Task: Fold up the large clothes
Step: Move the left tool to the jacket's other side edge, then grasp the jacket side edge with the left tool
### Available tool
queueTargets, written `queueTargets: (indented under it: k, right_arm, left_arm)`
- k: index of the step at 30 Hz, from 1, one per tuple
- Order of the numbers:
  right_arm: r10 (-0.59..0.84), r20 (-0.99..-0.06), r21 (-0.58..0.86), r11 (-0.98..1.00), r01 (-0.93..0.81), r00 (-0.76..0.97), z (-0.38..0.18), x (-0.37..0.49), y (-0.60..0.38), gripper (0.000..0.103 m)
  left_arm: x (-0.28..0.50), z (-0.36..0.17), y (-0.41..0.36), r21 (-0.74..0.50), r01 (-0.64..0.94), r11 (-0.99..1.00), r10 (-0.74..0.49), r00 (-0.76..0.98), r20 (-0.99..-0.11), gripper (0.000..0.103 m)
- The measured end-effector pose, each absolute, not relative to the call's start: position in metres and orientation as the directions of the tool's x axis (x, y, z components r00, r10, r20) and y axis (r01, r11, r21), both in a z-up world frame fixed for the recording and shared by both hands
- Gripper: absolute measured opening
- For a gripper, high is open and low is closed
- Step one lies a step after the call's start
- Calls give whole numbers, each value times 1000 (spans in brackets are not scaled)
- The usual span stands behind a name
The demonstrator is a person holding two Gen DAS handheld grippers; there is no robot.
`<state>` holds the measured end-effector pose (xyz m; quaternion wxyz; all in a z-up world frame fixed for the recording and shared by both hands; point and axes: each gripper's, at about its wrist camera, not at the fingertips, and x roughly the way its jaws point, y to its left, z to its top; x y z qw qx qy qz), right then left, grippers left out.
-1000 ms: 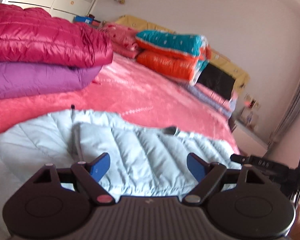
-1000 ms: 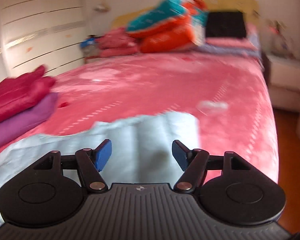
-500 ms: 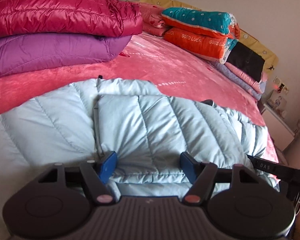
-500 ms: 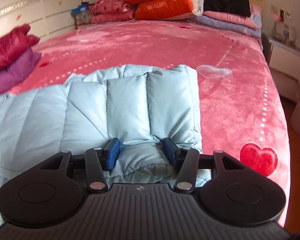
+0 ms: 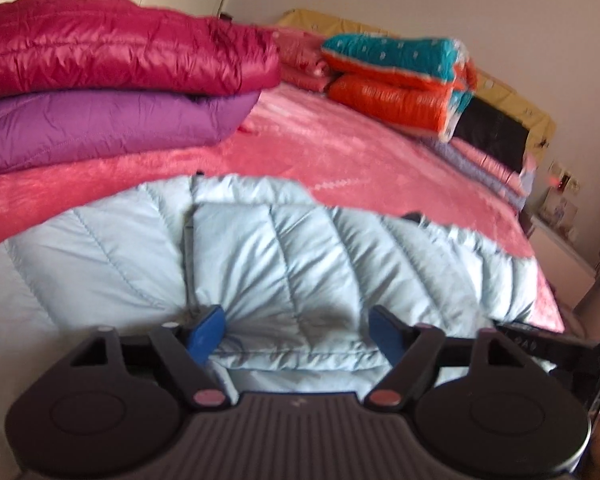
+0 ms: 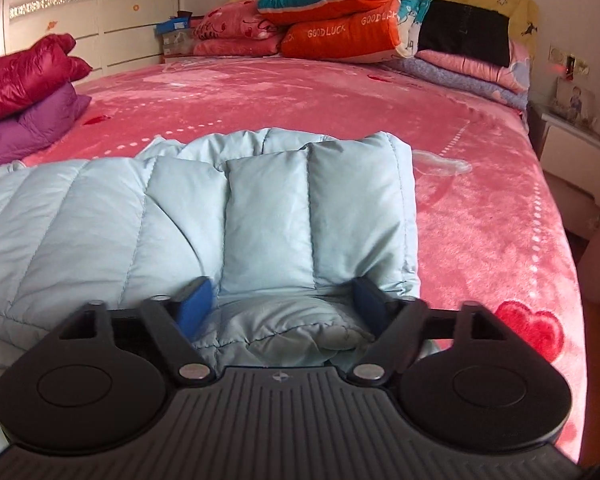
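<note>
A light blue quilted down jacket [image 5: 300, 260] lies spread across the near part of the pink bed. My left gripper [image 5: 296, 330] is low over its near hem. Its jaws are opening, and a puckered stretch of hem lies between the blue pads without being pinched. In the right wrist view the same jacket [image 6: 268, 208] shows a folded-over panel ending near the bed's right side. My right gripper [image 6: 284, 306] sits at that panel's near edge. Its jaws are also opening, with a loose bunch of fabric lying between them.
A folded crimson jacket [image 5: 100, 48] rests on a folded purple jacket [image 5: 100, 124] at the left. Orange and teal quilts [image 6: 340, 16] are piled at the headboard. The pink bed cover [image 6: 300, 92] stretches between. A white nightstand [image 6: 576, 148] stands beyond the bed's right edge.
Both grippers dropped onto the jacket's near edge and narrowed on the fabric half a second ago. Both pairs of jaws have since spread wide. The left view has tilted up slightly.
</note>
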<state>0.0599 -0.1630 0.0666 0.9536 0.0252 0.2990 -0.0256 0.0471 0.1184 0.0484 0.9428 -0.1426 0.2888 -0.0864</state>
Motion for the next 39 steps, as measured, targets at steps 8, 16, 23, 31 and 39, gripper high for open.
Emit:
queueTargets:
  k: [8, 16, 23, 31, 39]
  right_arm:
    - [33, -526, 152, 987, 56, 850, 68, 45, -179, 103]
    - [119, -500, 328, 943, 60, 858, 70, 20, -196, 103]
    - [101, -534, 305, 949, 80, 839, 80, -5, -189, 103]
    - [144, -575, 360, 928, 91, 806, 83, -18, -185, 103]
    - [199, -597, 382, 923, 57, 777, 88, -38, -169, 103]
  left_arm:
    - [6, 75, 107, -251, 94, 963, -204, 865, -459, 98]
    - [-47, 99, 121, -218, 71, 973, -165, 877, -452, 100]
    - [-93, 116, 176, -239, -55, 969, -61, 889, -454, 100]
    - [-151, 128, 224, -333, -240, 912, 48, 869, -493, 100]
    - [-181, 125, 221, -561, -296, 773, -66, 842, -536, 100]
